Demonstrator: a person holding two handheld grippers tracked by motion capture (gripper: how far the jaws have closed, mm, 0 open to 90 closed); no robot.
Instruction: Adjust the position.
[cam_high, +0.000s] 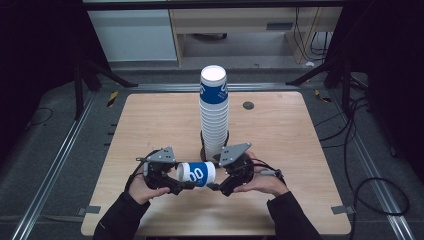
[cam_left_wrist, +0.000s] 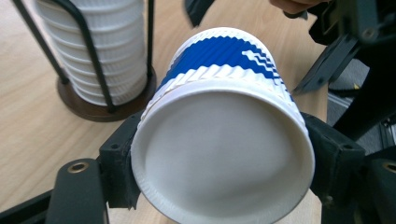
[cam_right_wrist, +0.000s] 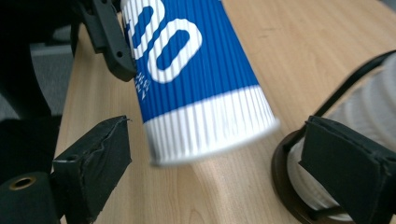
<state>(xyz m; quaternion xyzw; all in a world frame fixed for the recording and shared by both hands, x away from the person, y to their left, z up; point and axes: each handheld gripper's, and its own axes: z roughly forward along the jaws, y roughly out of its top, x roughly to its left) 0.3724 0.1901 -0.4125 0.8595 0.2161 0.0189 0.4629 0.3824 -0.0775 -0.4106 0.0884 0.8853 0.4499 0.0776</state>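
At the near edge of the table (cam_high: 280, 130), the left gripper (cam_high: 176, 184) is squeezing the paper cup (cam_high: 196, 174) sideways by its rim; the right gripper (cam_high: 216, 186) is gaping, clear of it, risking a crushed rim or a swing into the cup stack (cam_high: 214, 112)

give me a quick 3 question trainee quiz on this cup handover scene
1. True or false: the left gripper is shut on the loose cup.
2. How does the right gripper stand to that cup? A) clamped on it B) fingers open, apart from it C) under the table
3. Fill in: the cup stack stands in a wire ____ with a round dark base.

Key
1. True: both fingers press the cup near its bottom end.
2. B
3. holder
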